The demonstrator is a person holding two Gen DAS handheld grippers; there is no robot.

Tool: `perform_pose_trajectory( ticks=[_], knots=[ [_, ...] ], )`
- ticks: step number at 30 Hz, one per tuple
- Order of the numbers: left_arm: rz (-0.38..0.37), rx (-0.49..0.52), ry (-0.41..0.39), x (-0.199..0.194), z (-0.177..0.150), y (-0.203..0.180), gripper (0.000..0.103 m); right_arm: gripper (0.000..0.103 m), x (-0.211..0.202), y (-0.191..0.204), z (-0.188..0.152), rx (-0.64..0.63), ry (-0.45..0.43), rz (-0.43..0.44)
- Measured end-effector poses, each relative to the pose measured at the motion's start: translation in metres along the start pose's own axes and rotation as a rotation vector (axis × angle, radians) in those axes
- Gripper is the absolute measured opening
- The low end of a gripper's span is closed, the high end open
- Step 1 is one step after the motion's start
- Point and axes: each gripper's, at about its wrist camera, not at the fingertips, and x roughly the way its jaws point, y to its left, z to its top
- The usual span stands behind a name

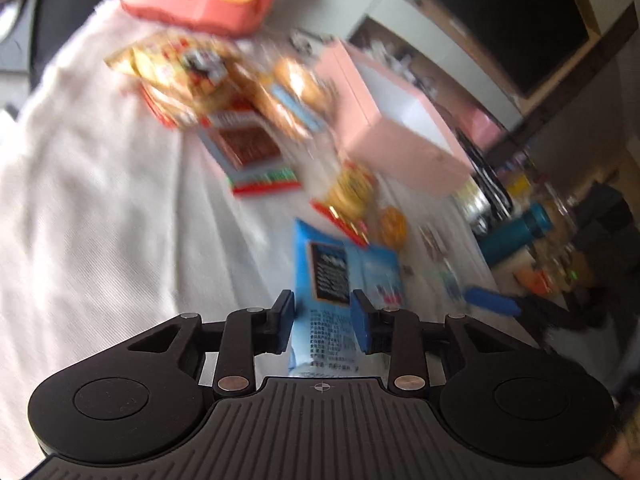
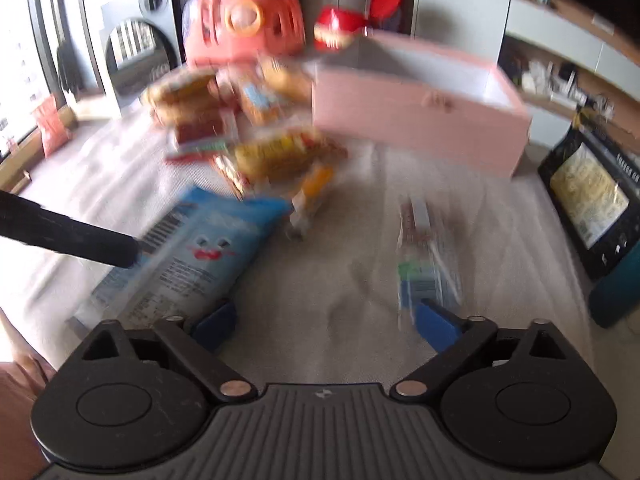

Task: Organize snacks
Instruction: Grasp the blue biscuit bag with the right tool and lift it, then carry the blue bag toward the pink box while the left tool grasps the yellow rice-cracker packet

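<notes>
The left gripper [image 1: 322, 320] clamps a glossy blue snack packet [image 1: 344, 276] on the white ribbed cloth [image 1: 100, 200]. The right gripper [image 2: 324, 320] is spread wide beside it. A pink box [image 2: 420, 120] stands beyond.

Your snack pile [image 1: 224, 92] is smeared by motion blur (labels unreadable); the blue packet's [image 1: 340, 288] near end hides behind your left gripper [image 1: 323, 316]; the teal bottle [image 2: 618, 292] is cropped at the right wrist view's edge.

We see bright daylight washing both fisheye views, glare whitening the cloth-covered tabletop [image 1: 100, 200]. Motion blur smears the snack packets [image 2: 272, 152] and pink box [image 2: 420, 120]; only each camera's own mount stays sharp. Edges bend strongly.
</notes>
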Motion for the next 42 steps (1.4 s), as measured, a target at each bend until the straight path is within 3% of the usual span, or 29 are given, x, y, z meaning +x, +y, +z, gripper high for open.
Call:
perform_pose_trajectory(
  ticks=[3,8,13,21,24,27,30,35,39,42],
  knots=[
    [0.065,-0.024,-0.093,-0.012,0.013,0.009,0.034,0.097,0.0,0.02,0.015,-0.018,0.016,0.062],
    [0.058,-0.05,-0.096,-0.014,0.013,0.022,0.034,0.097,0.022,0.042,0.041,0.039,0.136,0.163],
    [0.129,-0.092,-0.176,-0.024,0.019,0.042,0.034,0.097,0.051,0.075,0.055,-0.022,0.235,0.142],
    [0.203,-0.08,-0.265,-0.031,0.019,0.055,0.034,0.1,0.078,0.095,0.082,0.06,0.286,0.146],
    [0.201,-0.105,-0.298,-0.036,0.017,0.063,0.034,0.101,0.089,0.101,0.089,0.094,0.285,0.104],
    [0.195,-0.128,-0.306,-0.04,0.016,0.072,0.034,0.102,0.101,0.115,0.092,0.023,0.286,0.038],
    [0.169,-0.126,-0.292,-0.043,0.011,0.077,0.034,0.099,0.091,0.124,0.083,-0.168,0.268,0.089],
    [0.109,-0.052,-0.233,-0.03,0.006,0.061,0.034,0.097,0.055,0.082,0.05,-0.296,0.22,0.12],
    [0.051,0.105,-0.172,-0.007,0.008,0.021,0.034,0.097,0.029,0.028,0.029,-0.23,0.177,0.023],
    [0.028,0.222,-0.128,0.015,0.018,-0.018,0.034,0.098,0.014,-0.002,0.021,-0.168,0.097,-0.058]
  ],
)
